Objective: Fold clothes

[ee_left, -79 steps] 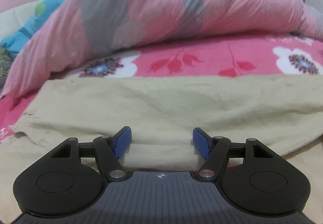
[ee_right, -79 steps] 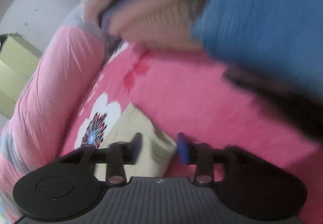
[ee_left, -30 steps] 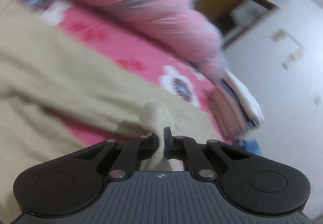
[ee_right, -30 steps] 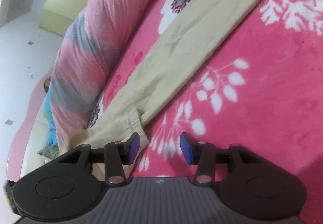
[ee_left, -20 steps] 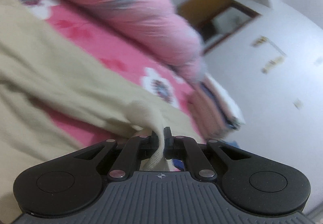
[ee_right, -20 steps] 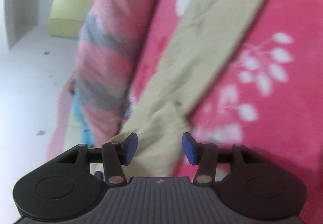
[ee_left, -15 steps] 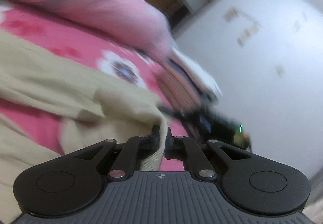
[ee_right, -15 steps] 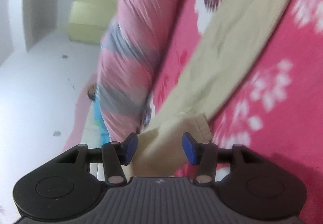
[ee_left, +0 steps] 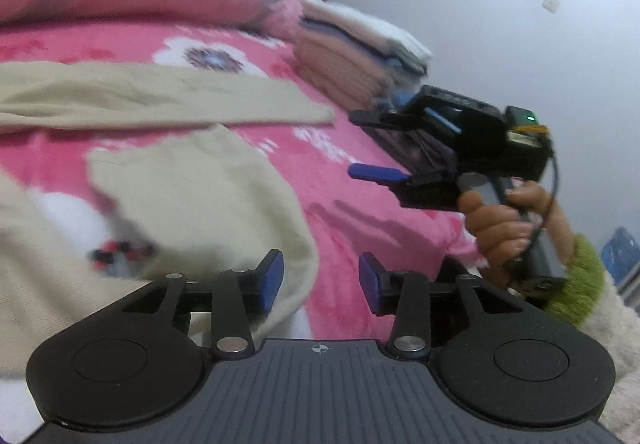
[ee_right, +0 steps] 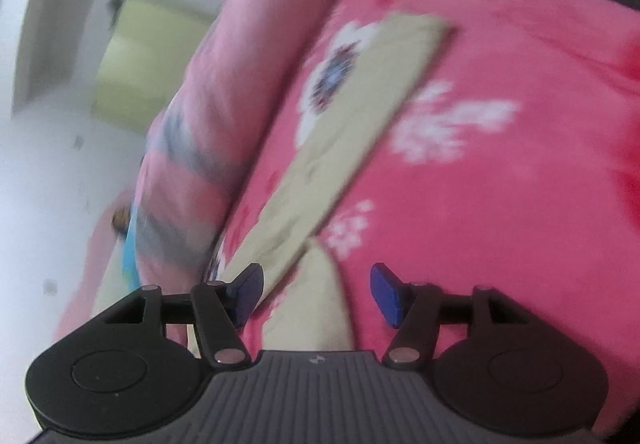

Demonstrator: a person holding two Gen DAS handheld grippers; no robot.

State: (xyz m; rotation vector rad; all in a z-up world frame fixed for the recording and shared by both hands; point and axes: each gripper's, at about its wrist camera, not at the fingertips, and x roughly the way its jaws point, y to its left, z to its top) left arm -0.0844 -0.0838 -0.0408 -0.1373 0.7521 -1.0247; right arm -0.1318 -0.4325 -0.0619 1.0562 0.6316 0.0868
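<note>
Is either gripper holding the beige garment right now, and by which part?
Neither. The left gripper has just opened off the garment; the right gripper has also been opening, gripping nothing.

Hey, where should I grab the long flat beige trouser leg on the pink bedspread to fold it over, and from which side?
Probably take the beige trouser leg at its free hem end, nearest the right gripper. It lies flat and straight there, its cut edge exposed on the pink floral bedspread, so open jaws can slide in from beyond the hem.
</note>
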